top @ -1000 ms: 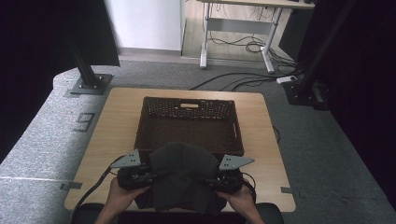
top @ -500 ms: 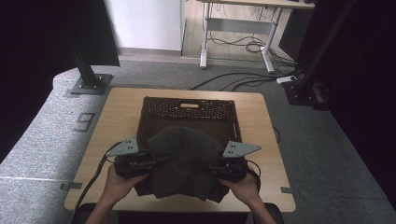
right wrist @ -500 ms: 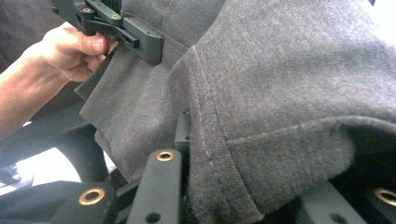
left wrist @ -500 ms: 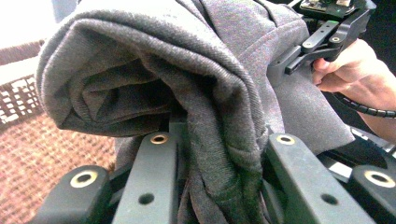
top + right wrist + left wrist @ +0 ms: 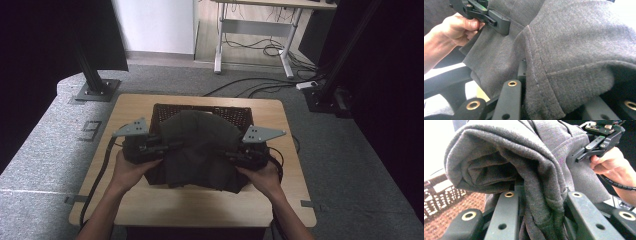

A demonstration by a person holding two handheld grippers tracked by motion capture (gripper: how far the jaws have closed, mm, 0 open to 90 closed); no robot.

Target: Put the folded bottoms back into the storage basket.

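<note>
Hanging between the two tools, a dark grey garment [image 5: 200, 150] was held over a dark woven basket [image 5: 235, 114] that stood on the wooden table [image 5: 280, 200]. The left tool [image 5: 165, 146] gripped the cloth at its left edge and the right tool [image 5: 231, 155] at its right edge, so the fabric humped up in the middle and drooped down over the basket's near side. From the high view the garment covered most of the basket, leaving the far rim and its lattice wall in sight.

In the left gripper view the jaws were clamped on a thick bunched fold of the garment [image 5: 534, 170], the cloth squeezed between them and rolling over their tips; the brown weave of the basket [image 5: 444, 200] lay below at the left, and the right tool [image 5: 599, 142] showed farther off in the person's right hand [image 5: 614, 167]. In the right gripper view the jaws were likewise closed on a seamed edge of the garment [image 5: 574, 50], with the left tool [image 5: 484, 15] and the left hand [image 5: 456, 27] beyond it.

Each tool carried a grey three-cornered plate on top, and black cables trailed from them over the table. Around the table lay grey carpet [image 5: 50, 150], black stand legs and loose cables beneath a far desk. No readable writing showed anywhere.
</note>
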